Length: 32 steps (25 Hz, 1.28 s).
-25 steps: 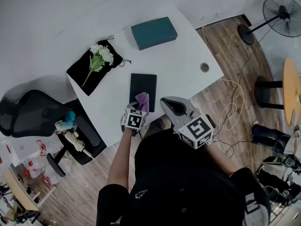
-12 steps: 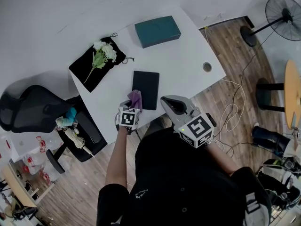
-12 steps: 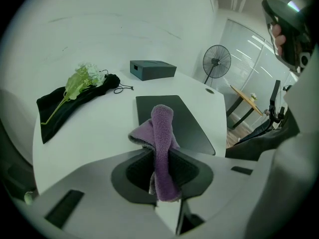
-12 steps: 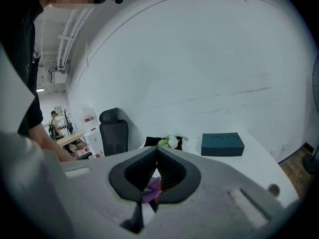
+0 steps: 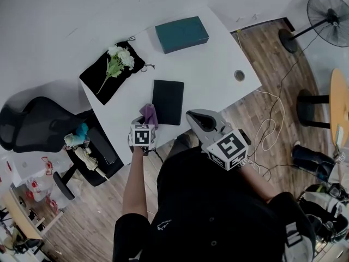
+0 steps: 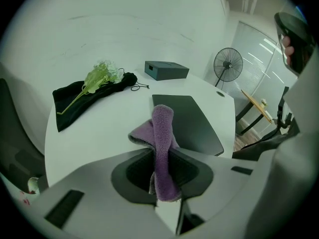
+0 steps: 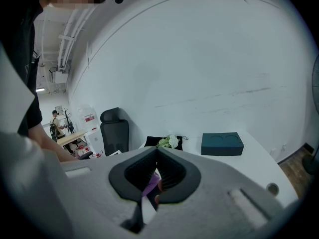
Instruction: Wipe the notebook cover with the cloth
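Left tongs [image 5: 146, 122], clamping the fuzzy purple cloth [image 5: 148, 112], have slid back off the flat black notebook [image 5: 167, 101]; right tongs [image 5: 197, 117] idle, closed. Next, press the cloth flat and sweep the whole cover.

Office, white desk [image 5: 218, 64] with cable hole, black swivel chair [image 5: 38, 127] at left, pedestal fan [image 5: 326, 12] far right, wood floor [image 5: 272, 59]

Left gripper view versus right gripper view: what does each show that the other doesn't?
Only the left gripper view: the dark notebook lying flat on the white table, and the left claw shut on the purple cloth. Only the right gripper view: a distant person beside a wooden desk. Both: the teal box, the white flowers on the black bag, and a glimpse of the cloth.
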{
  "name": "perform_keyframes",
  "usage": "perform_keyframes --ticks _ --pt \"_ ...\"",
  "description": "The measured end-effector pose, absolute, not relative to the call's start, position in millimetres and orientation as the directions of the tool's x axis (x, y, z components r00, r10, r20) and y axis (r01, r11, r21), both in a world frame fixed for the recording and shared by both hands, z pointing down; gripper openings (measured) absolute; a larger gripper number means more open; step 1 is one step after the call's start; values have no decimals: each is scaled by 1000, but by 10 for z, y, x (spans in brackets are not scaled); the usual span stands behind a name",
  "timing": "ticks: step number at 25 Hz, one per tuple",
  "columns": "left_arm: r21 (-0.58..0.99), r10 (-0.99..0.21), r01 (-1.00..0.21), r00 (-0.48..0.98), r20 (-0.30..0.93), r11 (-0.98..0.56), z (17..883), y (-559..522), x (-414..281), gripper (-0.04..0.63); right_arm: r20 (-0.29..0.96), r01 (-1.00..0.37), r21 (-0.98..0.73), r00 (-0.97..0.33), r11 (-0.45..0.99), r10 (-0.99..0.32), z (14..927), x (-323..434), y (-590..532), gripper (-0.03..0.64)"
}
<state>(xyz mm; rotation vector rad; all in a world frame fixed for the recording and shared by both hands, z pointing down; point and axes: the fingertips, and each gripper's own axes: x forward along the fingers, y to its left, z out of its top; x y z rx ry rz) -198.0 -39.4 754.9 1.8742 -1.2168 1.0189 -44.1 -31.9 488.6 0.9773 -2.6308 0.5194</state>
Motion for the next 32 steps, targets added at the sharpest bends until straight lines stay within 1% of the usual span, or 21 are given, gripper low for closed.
perform_keyframes --ticks 5,11,18,25,32 --pt "93 -466 -948 234 853 -305 7395 -332 -2051 72 391 -675 -235 -725 700 -568 4892 -348 -296 3" --pt "110 -555 -964 230 799 -241 7163 -194 -2039 72 400 -691 -245 -711 680 -578 4949 -199 -241 2" --pt "168 -682 -968 250 687 -186 6613 -150 -1867 72 401 -686 -253 -716 682 -572 4978 -126 -212 2" --pt "195 -767 -954 300 567 -229 6009 -102 -1536 72 396 -677 -256 -725 690 -564 5014 -115 -240 3" --pt "180 -831 -955 294 472 -235 5606 31 -1406 72 392 -661 -255 -738 706 -549 5036 -165 -277 2"
